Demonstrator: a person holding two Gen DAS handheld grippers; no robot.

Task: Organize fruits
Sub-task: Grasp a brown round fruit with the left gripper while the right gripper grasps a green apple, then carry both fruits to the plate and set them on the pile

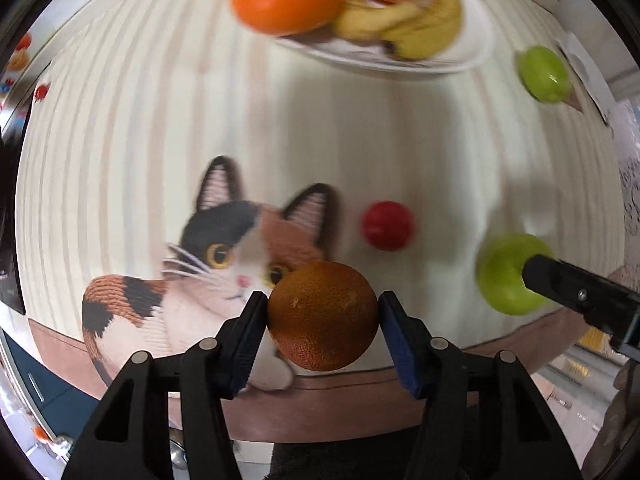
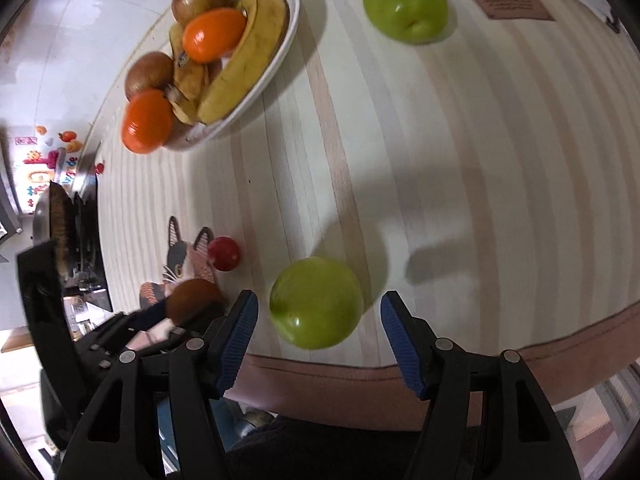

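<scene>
The green apple sits on the bench between the right tool's blue pads, which aren't touching it yet. It's smooth and probably slippery, so squeeze at the widest part. Left tool is clamped on a rough brown fruit.

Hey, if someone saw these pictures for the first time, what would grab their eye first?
Probably the calico cat picture on the striped table mat, with the left gripper clamped on a brown round fruit just in front of it. Next, the green apple between the right gripper's open jaws, and the white bowl of bananas and orange fruit at the far edge.
</scene>
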